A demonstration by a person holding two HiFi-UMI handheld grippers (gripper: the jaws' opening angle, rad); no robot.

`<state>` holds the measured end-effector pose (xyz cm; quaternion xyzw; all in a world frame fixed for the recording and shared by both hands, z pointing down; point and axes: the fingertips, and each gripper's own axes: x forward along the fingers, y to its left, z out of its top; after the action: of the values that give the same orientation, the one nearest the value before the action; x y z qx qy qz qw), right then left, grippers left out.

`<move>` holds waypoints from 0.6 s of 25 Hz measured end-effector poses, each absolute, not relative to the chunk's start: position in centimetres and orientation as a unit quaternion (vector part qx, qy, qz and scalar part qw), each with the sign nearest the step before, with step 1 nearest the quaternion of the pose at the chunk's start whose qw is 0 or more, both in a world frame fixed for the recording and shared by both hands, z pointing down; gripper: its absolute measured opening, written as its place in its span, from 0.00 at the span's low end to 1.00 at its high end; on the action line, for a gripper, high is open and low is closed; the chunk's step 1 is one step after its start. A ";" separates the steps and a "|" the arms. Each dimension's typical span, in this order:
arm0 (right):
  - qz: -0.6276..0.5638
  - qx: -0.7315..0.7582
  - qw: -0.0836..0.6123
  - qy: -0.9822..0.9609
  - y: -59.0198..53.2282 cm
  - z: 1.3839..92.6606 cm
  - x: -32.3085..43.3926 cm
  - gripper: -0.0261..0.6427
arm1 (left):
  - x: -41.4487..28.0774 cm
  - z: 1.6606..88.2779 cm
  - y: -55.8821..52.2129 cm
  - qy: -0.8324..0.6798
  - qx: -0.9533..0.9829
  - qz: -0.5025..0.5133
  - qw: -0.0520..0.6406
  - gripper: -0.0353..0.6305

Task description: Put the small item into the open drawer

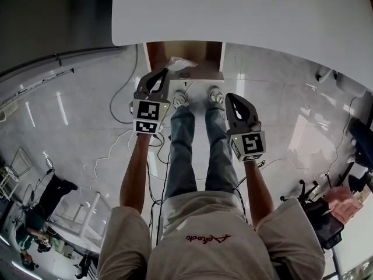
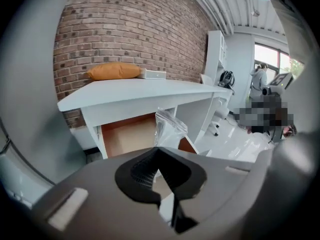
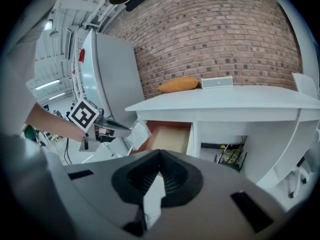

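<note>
A small clear plastic bag (image 1: 179,63) (image 2: 170,128) (image 3: 139,135) hangs from my left gripper (image 1: 165,71) (image 2: 159,152), whose jaws are shut on its lower edge. The bag sits just in front of the open wooden drawer (image 1: 201,55) (image 2: 127,136) (image 3: 170,137) under the white table (image 1: 245,10), by the drawer's left front corner. My right gripper (image 1: 231,97) (image 3: 159,157) is lower and to the right, away from the drawer, jaws shut with nothing between them. The right gripper view shows the left gripper (image 3: 128,130) holding the bag beside the drawer front.
An orange cushion (image 2: 113,70) (image 3: 178,84) and a white box (image 2: 155,74) (image 3: 216,82) lie on the tabletop. Cables (image 1: 125,142) trail over the tiled floor. The person's legs and shoes (image 1: 198,98) stand before the drawer. An office chair (image 1: 317,206) stands at right.
</note>
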<state>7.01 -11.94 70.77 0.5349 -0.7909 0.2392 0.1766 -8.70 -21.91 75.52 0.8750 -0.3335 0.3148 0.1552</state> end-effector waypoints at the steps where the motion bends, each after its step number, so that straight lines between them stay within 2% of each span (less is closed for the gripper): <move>1: 0.243 0.534 0.178 -0.790 -11.7 71.0 7.3 0.06 | -8.1 76.0 -22.1 -0.322 0.876 0.327 0.148 0.06; 15: 0.265 0.533 0.187 -0.781 -9.3 71.8 10.3 0.06 | -2.8 84.2 -24.9 -0.194 0.849 0.491 0.021 0.06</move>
<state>10.26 -9.31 71.77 0.5330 -0.7815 0.2648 0.1873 -2.83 -24.94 84.24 0.8489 -0.1939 0.4912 0.0213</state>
